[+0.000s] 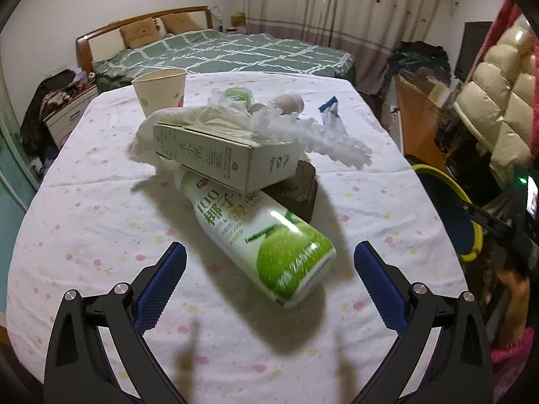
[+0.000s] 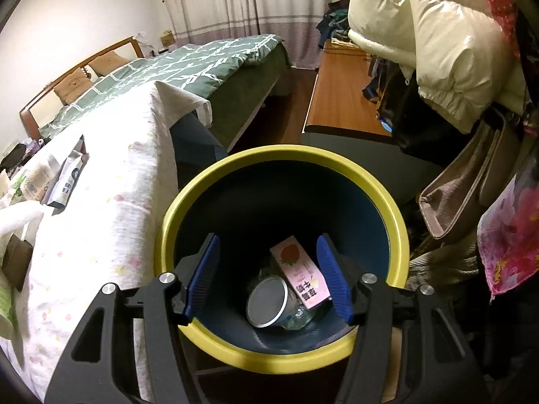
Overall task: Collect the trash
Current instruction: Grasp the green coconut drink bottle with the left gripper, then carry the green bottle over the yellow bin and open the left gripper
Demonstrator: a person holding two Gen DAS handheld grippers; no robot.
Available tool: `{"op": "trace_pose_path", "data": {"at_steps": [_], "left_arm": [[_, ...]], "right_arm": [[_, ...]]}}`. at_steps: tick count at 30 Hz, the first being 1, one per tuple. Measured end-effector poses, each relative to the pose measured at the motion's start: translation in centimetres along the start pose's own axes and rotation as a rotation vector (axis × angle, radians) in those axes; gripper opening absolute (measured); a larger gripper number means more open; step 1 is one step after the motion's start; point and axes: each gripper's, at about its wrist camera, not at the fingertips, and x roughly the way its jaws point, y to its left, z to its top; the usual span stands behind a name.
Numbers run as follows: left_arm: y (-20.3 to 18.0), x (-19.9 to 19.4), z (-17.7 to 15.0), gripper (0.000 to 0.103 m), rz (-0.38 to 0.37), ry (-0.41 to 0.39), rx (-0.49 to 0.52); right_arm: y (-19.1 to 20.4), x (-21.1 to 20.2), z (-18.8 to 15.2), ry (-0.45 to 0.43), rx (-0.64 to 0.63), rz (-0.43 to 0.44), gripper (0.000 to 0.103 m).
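**Both grippers wide open, one over the bin, one before the trash pile**

The left gripper (image 1: pixel 269 256) is spread wide and holds nothing; its blue pads flank the base end of the green-and-white bottle (image 1: pixel 266 235) without touching it. The right gripper (image 2: pixel 267 262) is likewise open and empty, hanging directly above the mouth of the yellow-rimmed bin (image 2: pixel 337 165).

Inside the bin lie a pink carton (image 2: pixel 299 272) and, beside it, a can (image 2: pixel 266 301) with its round end facing up, resting on something clear that is hard to make out.

On the table (image 1: pixel 84 222) the bottle lies on its side, its neck end under a cardboard box (image 1: pixel 222 156). A dark brown wrapper (image 1: pixel 299 192) sits just right of the box, white tissue (image 1: pixel 188 118) and crinkled clear plastic (image 1: pixel 323 138) behind it, and a paper cup (image 1: pixel 161 89) stands upright beyond the box's left end.

Only the right wrist view shows the bin's contents; the left wrist view shows just an arc of its rim at the table's right edge. The trash pile is clear only in the left view.
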Motion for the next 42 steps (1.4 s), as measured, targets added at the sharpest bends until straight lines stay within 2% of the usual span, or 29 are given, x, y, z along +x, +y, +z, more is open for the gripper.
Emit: {"op": "trace_pose_path", "data": {"at_steps": [5, 10, 18, 21, 25, 29, 30, 34, 37, 42], "left_arm": [[0.6, 2.3, 0.0, 0.098, 0.012, 0.038, -0.042], [2.2, 2.8, -0.3, 0.098, 0.03, 0.05, -0.062], [7.6, 1.2, -1.5, 0.098, 0.151, 0.026, -0.101], [9.0, 0.9, -1.8, 0.098, 0.133, 0.011, -0.129], [8.6, 1.8, -2.1, 0.098, 0.107, 0.024, -0.126], [8.3, 2.3, -2.3, 0.098, 0.129, 0.007, -0.127], [8.3, 2.3, -2.3, 0.095, 0.137, 0.001, -0.129], [8.5, 2.1, -2.4, 0.07, 0.132, -0.011, -0.141], [8.6, 1.7, -2.4, 0.057, 0.136, -0.041, -0.125], [8.8, -0.2, -1.5, 0.056, 0.166, -0.116, -0.052]], "right_arm": [[0.1, -0.2, 0.0, 0.001, 0.002, 0.013, 0.057], [0.3, -0.2, -0.1, 0.004, -0.002, 0.023, 0.057], [0.7, -0.7, -0.2, -0.004, -0.007, 0.033, 0.058], [1.2, -1.0, -0.2, -0.008, -0.013, 0.036, 0.058], [2.0, -1.4, -0.2, -0.012, -0.028, 0.041, 0.058], [2.2, -1.5, -0.2, -0.011, -0.037, 0.039, 0.058], [2.1, -1.4, -0.2, -0.009, -0.035, 0.039, 0.058], [2.1, -1.2, -0.3, -0.004, -0.029, 0.04, 0.058], [2.1, -1.2, -0.3, -0.003, -0.028, 0.045, 0.058], [2.1, -1.4, -0.4, -0.009, -0.03, 0.049, 0.058]]}}
